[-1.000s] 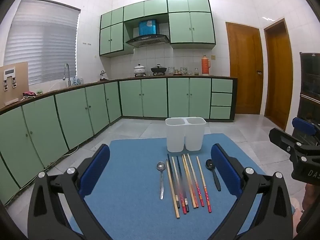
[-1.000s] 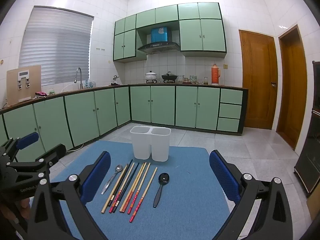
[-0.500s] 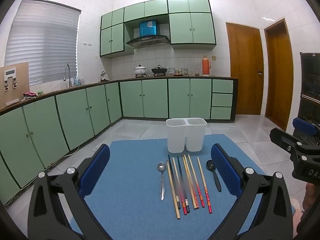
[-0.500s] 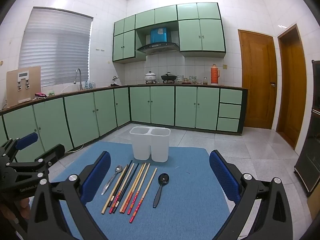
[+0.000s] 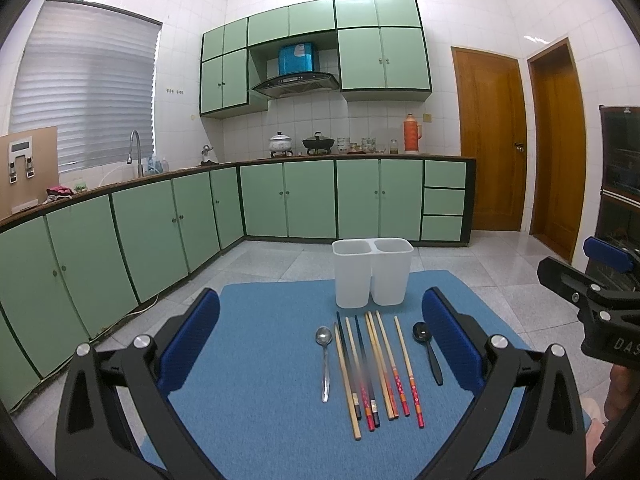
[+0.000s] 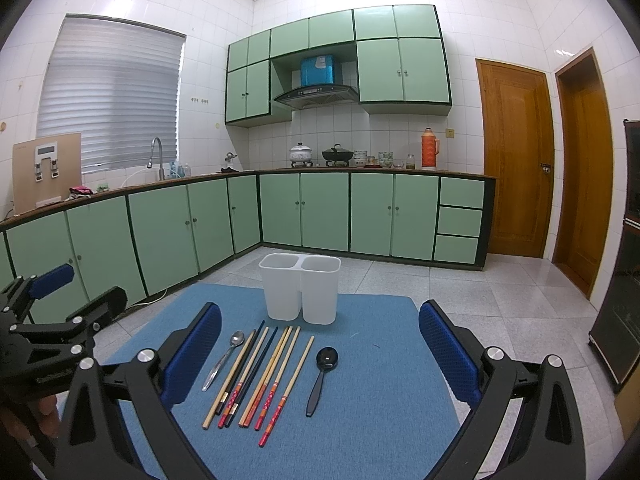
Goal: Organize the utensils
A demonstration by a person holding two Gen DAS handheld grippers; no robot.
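A white two-compartment holder (image 6: 299, 294) stands at the far end of a blue mat (image 6: 380, 392); chopsticks (image 6: 260, 376) lie in a row between a metal spoon (image 6: 223, 360) and a black spoon (image 6: 321, 376); the right gripper (image 6: 320, 356) hangs above, jaws wide apart.

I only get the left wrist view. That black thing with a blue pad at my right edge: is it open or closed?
Observer: That is the right gripper. The right wrist view shows its fingers spread wide, with nothing between them.
Operator: And what carries my own camera?
Observer: The right wrist view shows a hand at its lower left edge, at the rear end of the left gripper.
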